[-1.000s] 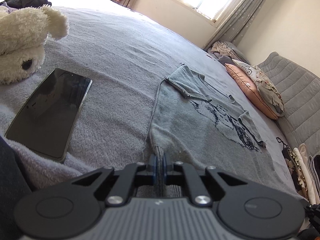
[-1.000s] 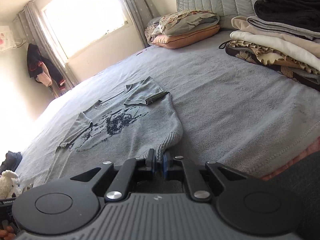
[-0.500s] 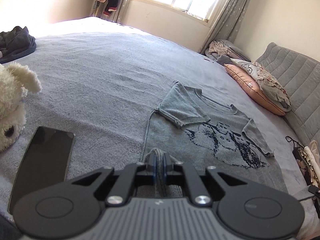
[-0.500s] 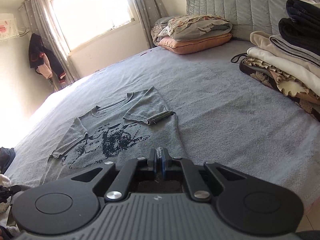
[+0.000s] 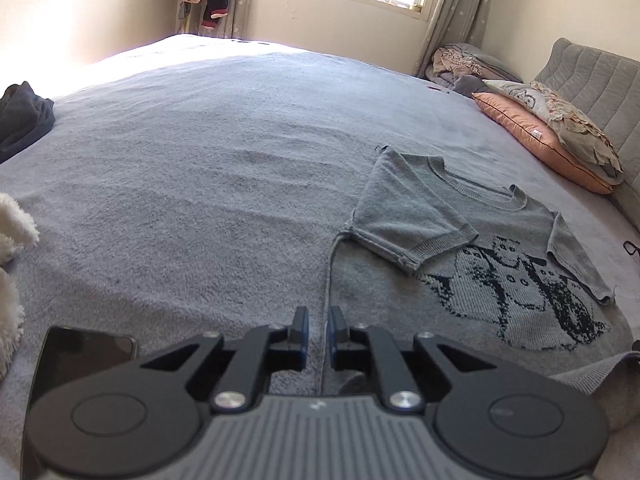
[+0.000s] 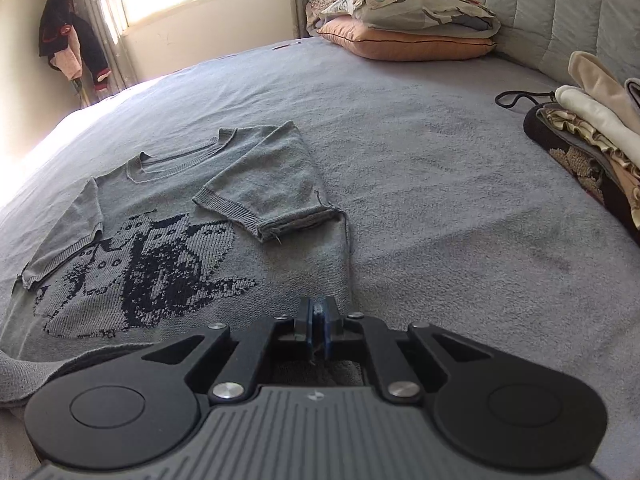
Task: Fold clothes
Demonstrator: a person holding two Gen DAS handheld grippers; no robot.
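Garment: grey knitted short-sleeved sweater with a dark cat motif [image 6: 168, 264], lying flat on the grey bedspread [image 5: 192, 184], neckline toward the window
Sleeves: both folded inward over the chest, one at 1 o'clock in the left wrist view [image 5: 412, 216]
Left gripper [image 5: 318, 334]: jaws have just been opening, now a narrow gap; the sweater's side edge runs beneath it, nothing visibly pinched
Right gripper [image 6: 318, 320]: jaws pressed together on a sliver of the sweater's hem
Progress: sleeves are in; folding the body from hem to collar looks still undone
Surroundings: black smartphone [image 5: 80, 360] at 8 o'clock of the left gripper; stack of folded clothes [image 6: 592, 144] at 2 o'clock of the right gripper; orange pillow [image 6: 404, 46] by the headboard
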